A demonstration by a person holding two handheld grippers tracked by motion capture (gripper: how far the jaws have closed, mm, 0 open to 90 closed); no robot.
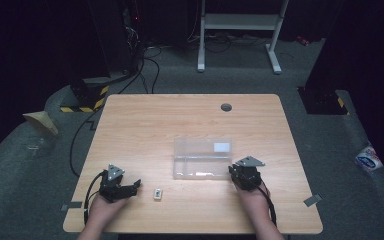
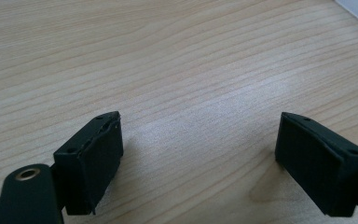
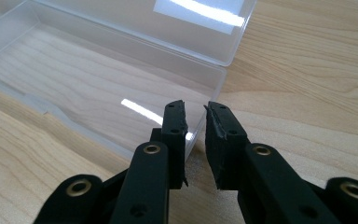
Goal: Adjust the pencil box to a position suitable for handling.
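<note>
A clear plastic box lies open in the middle of the wooden table, its lid folded back. My right gripper sits at the box's right end. In the right gripper view, my right gripper has its jaws close together astride the box's end wall, shut on it. My left gripper rests near the front left of the table, open, with bare wood between its jaws. A small pale object lies on the table just right of it, apart from both grippers.
A round grommet hole is set into the table near its far edge. Beyond the table stand a white frame and dark equipment with cables on the grey floor.
</note>
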